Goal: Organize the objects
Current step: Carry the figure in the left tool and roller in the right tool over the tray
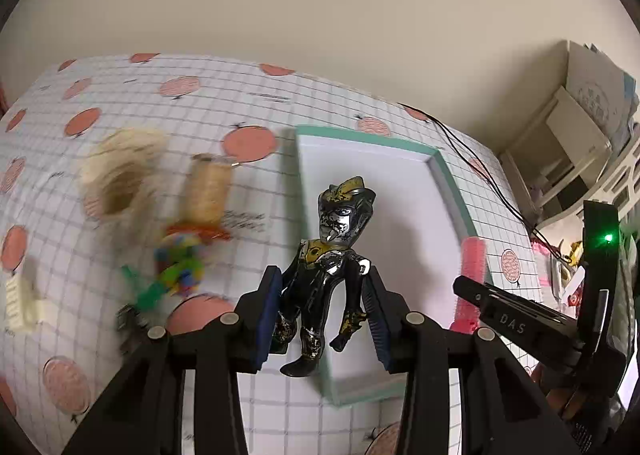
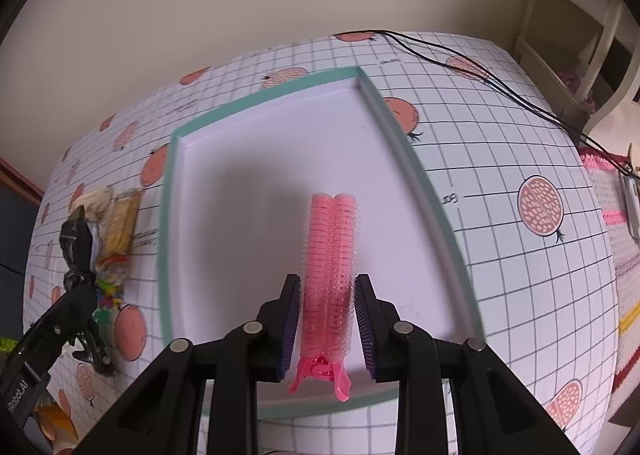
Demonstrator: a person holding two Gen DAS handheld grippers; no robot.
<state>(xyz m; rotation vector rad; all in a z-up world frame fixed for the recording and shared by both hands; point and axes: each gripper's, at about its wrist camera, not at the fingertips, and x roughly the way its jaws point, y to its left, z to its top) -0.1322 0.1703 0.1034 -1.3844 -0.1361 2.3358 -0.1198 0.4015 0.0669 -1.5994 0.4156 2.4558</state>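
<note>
Both claws loaded: left claw (image 1: 323, 309) clamps figure (image 1: 329, 275), right claw (image 2: 327, 325) clamps curler (image 2: 329, 275); both over tray (image 2: 256, 103), curler lengthwise.

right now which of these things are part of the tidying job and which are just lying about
Part of the job:
toy figure, in the left gripper
pink hair roller clip, in the right gripper
tray
twine spool
colourful toy

Just lying about:
black cable
shelf

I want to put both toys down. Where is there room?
The white tray is bare inside its green rim. The tablecloth between the tray and the black cable is free too. Left of the tray is crowded: rope spool, colourful toy.
</note>
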